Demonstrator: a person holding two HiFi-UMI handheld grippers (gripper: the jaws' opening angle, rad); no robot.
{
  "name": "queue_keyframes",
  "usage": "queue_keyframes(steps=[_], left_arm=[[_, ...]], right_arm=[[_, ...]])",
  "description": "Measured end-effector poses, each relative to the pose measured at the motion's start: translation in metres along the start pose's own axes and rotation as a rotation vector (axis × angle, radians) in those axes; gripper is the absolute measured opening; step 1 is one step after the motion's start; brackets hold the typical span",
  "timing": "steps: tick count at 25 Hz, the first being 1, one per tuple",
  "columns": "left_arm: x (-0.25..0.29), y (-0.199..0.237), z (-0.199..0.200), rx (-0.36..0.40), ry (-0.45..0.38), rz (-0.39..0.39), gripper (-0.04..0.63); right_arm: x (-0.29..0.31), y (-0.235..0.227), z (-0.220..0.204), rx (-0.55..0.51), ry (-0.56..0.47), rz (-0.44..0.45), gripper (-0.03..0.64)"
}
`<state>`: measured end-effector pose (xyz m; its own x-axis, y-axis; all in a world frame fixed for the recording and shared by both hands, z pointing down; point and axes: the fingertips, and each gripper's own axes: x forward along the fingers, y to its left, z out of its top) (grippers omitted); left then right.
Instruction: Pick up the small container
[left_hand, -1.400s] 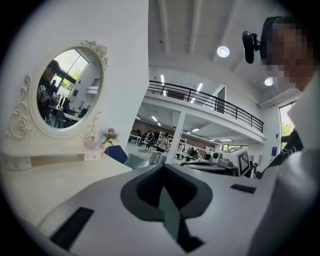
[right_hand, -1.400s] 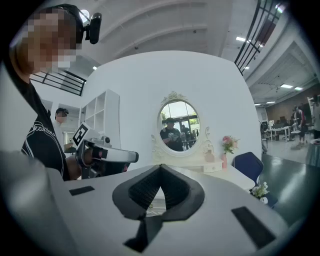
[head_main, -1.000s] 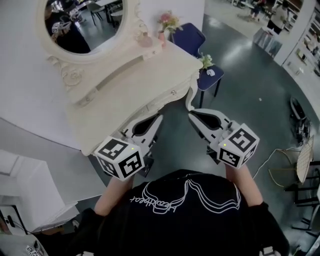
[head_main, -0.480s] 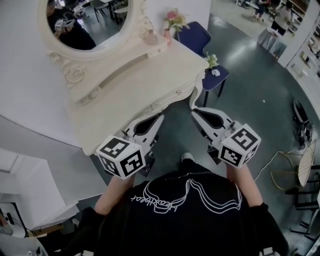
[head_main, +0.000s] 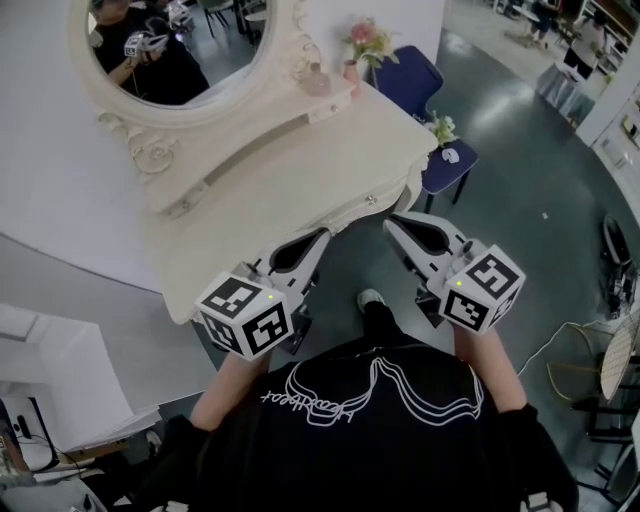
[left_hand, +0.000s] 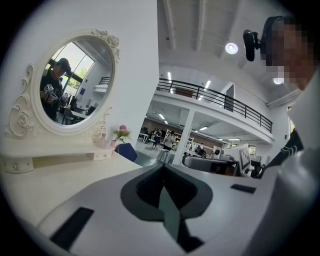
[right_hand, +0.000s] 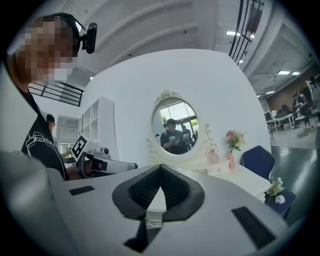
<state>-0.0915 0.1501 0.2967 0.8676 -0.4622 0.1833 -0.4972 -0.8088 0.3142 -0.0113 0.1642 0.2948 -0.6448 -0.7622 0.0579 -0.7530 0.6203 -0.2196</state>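
A small pink container (head_main: 316, 80) stands on the raised shelf of the cream dressing table (head_main: 300, 170), right of the oval mirror (head_main: 170, 50). It also shows in the right gripper view (right_hand: 213, 156) and, small, in the left gripper view (left_hand: 102, 142). Both grippers hang side by side in front of the table's near edge, far short of the container. My left gripper (head_main: 320, 235) is shut with nothing in it, and in its own view (left_hand: 162, 167) the jaws meet. My right gripper (head_main: 391, 222) is shut and empty too (right_hand: 160, 167).
A vase of pink flowers (head_main: 362, 45) stands beside the container. A blue chair (head_main: 432, 95) and a small potted plant (head_main: 441, 128) are off the table's right end. A white wall backs the mirror. Dark floor lies under the grippers, with a shoe (head_main: 369, 299) showing.
The view has shifted: the table and mirror sit further right and closer than before. A shoe has come into sight below the grippers. Both grippers stay shut, side by side.
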Motion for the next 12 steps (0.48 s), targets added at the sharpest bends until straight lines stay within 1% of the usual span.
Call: queue_keyframes(steps=[5,9,12], left_arm=[[0.042,0.038,0.01,-0.035,0.021,0.055,0.003],[0.088,0.071,0.025,-0.053,0.028,0.092,0.003],[0.122,0.093,0.041,-0.058,0.024,0.125,0.003]], right_arm=[[0.036,-0.052,0.004,0.04,0.023,0.047,0.008],[0.066,-0.109,0.013,0.029,0.051,0.071,0.008],[0.087,-0.152,0.029,0.037,0.048,0.098,0.008]])
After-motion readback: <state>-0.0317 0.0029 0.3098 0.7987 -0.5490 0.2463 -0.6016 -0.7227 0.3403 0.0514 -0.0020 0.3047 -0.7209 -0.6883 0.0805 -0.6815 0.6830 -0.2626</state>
